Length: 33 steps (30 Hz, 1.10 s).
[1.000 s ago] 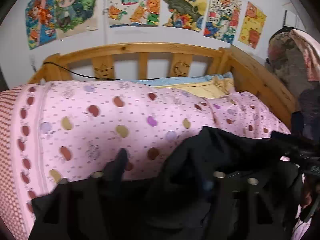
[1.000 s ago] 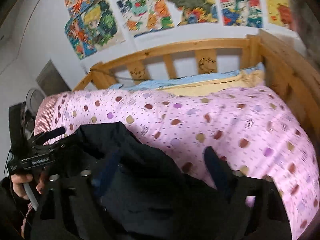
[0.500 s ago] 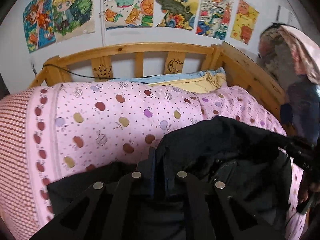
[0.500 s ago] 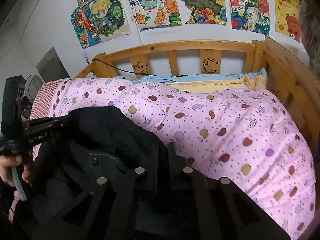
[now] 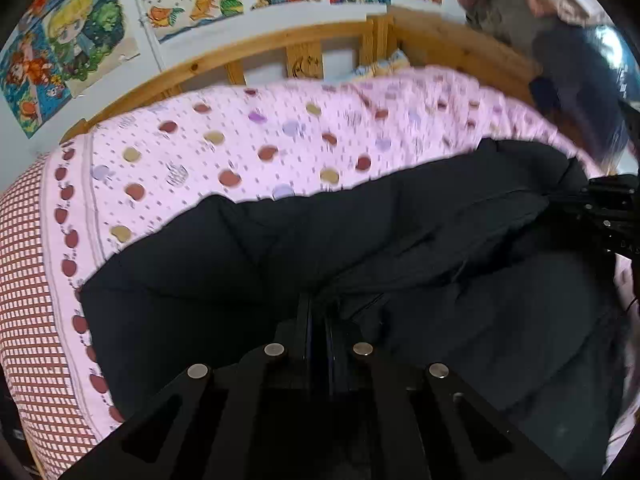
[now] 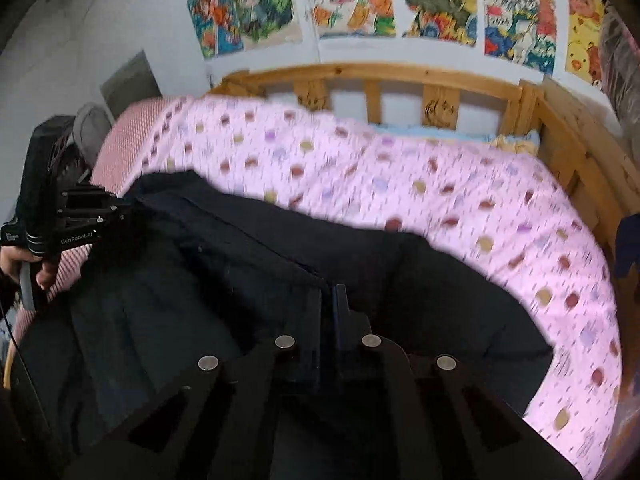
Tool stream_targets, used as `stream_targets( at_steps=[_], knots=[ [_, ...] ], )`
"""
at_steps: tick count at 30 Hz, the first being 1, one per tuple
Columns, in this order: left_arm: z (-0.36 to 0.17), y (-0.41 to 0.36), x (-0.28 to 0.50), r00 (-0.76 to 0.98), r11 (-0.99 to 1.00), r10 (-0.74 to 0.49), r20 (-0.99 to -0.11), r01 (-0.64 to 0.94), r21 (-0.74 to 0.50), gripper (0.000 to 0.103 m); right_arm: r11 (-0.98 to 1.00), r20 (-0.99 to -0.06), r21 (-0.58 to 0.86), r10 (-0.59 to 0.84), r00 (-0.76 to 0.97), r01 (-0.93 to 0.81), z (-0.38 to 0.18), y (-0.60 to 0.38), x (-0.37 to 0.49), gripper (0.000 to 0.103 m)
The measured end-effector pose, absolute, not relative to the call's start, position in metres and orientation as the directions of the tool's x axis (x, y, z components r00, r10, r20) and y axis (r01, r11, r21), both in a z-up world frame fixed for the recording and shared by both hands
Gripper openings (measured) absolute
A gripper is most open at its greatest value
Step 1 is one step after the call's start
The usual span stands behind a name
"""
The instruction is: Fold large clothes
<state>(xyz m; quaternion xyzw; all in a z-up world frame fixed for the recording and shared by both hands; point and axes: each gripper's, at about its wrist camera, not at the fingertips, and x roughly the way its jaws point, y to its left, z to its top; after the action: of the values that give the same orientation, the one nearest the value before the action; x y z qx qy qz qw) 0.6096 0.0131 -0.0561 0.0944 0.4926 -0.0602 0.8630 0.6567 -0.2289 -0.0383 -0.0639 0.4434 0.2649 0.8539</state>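
Note:
A large black garment (image 5: 400, 248) lies stretched across the near part of a pink spotted quilt (image 5: 248, 148). My left gripper (image 5: 318, 312) is shut on the garment's near edge. My right gripper (image 6: 328, 300) is shut on the same black garment (image 6: 248, 264) further along its edge. In the left wrist view the right gripper (image 5: 608, 212) shows at the far right, against the cloth. In the right wrist view the left gripper (image 6: 86, 208) shows at the far left, held by a hand. The cloth hangs taut between the two.
A wooden bed frame (image 6: 400, 80) with slats surrounds the quilt (image 6: 440, 184). Yellow and blue bedding (image 6: 512, 142) lies at the head. Colourful posters (image 6: 380, 4) cover the wall. A checked red strip (image 5: 28, 280) edges the quilt's left side. Hanging clothes (image 5: 520, 4) are at the right.
Both grippers went from open to shut on the garment, then moved apart, and the bunched black cloth now spreads wide across the quilt.

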Motion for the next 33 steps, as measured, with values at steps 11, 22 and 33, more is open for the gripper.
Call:
stream_targets(
  at_steps=[11, 22, 33],
  knots=[
    [-0.091, 0.004, 0.604, 0.542, 0.96, 0.035, -0.84, 0.215, 0.179, 0.005, 0.876, -0.848, 0.097, 0.321, 0.421, -0.472, -0.099, -0.209, 0.655, 0.004],
    [-0.017, 0.033, 0.595, 0.673, 0.987, -0.1, -0.733, 0.158, 0.011, 0.022, 0.87, -0.79, 0.09, 0.358, 0.498, -0.484, -0.04, -0.227, 0.64, 0.006],
    [0.005, 0.024, 0.68, 0.689, 0.961, -0.25, -0.681, 0.093, -0.26, 0.026, 0.869, -0.648, 0.322, 0.492, 0.581, -0.376, 0.012, -0.23, 0.708, 0.006]
  ],
)
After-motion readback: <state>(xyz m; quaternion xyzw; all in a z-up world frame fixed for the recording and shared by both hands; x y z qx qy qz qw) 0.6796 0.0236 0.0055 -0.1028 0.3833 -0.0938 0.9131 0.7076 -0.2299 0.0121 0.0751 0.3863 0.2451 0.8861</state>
